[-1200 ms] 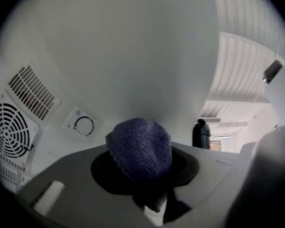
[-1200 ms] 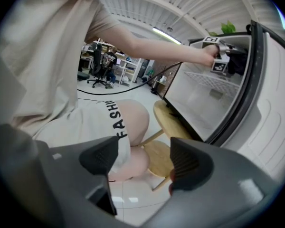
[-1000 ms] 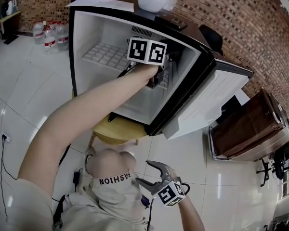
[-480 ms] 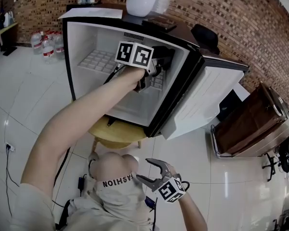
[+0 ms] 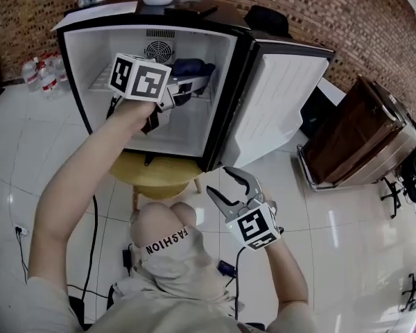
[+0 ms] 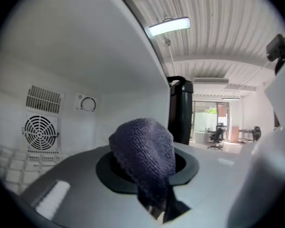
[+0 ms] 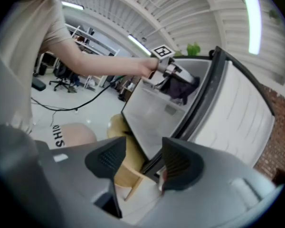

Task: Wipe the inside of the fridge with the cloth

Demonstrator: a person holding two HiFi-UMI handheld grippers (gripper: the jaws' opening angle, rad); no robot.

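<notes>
The small fridge [image 5: 80, 68] stands open with a white inside, its door [image 5: 277, 96] swung out to the right. My left gripper [image 5: 184, 89] reaches into the upper part, shut on a dark blue knitted cloth [image 5: 194, 68]. In the left gripper view the cloth [image 6: 142, 151] bulges between the jaws and hides them, close to the back wall. My right gripper [image 5: 220, 182] hangs outside, below the door's lower corner. Its jaws have just been closing and stand apart with nothing between them [image 7: 140, 163]. From there the cloth [image 7: 180, 87] shows in the fridge [image 7: 156, 108].
A round wooden stool [image 5: 159, 179] carries the fridge. A fan grille [image 6: 40, 132] and a dial [image 6: 88, 104] sit on the back wall. Water bottles [image 5: 41, 75] stand at the left, a brown cabinet [image 5: 360, 130] at the right, and cables [image 5: 93, 220] lie on the tiled floor.
The left gripper has slid left inside the fridge with the cloth. The right gripper has risen toward the door's lower corner and its jaws have narrowed. The head view has shifted.
</notes>
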